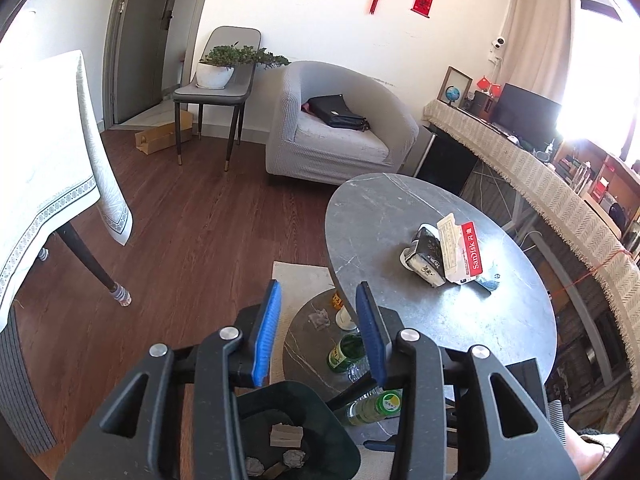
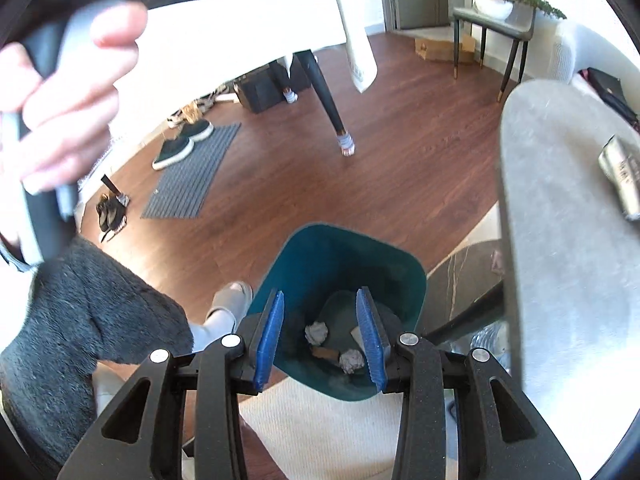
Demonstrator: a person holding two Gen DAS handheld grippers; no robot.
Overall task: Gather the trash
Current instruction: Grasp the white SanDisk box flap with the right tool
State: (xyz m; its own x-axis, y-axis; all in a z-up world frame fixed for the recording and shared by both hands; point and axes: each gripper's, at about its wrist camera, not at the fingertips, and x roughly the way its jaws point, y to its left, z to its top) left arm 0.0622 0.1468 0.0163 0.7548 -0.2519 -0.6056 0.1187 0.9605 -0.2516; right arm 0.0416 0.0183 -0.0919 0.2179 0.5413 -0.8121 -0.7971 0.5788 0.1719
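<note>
My left gripper (image 1: 319,286) stands open with nothing between its blue pads, above a dark teal bin (image 1: 334,432) that holds crumpled paper and cardboard. To its right, the round grey table (image 1: 400,208) carries a red-and-white SanDisk package (image 1: 466,250) and a black carton (image 1: 428,258). A lower side table (image 1: 304,348) bears a green glass bottle (image 1: 346,352), a white cup (image 1: 345,316) and a grey wad (image 1: 319,317); a green-capped plastic bottle (image 1: 374,406) lies nearby. My right gripper (image 2: 320,292) hangs open and empty over the bin (image 2: 320,256), where paper balls (image 2: 317,332) lie.
A grey armchair (image 1: 340,132) with a black bag and a chair with a potted plant (image 1: 216,68) stand by the far wall. A cloth-covered table (image 1: 48,168) is at the left. A person's hand (image 2: 68,100), dark sleeve (image 2: 80,320) and slippered foot (image 2: 232,296) are close by.
</note>
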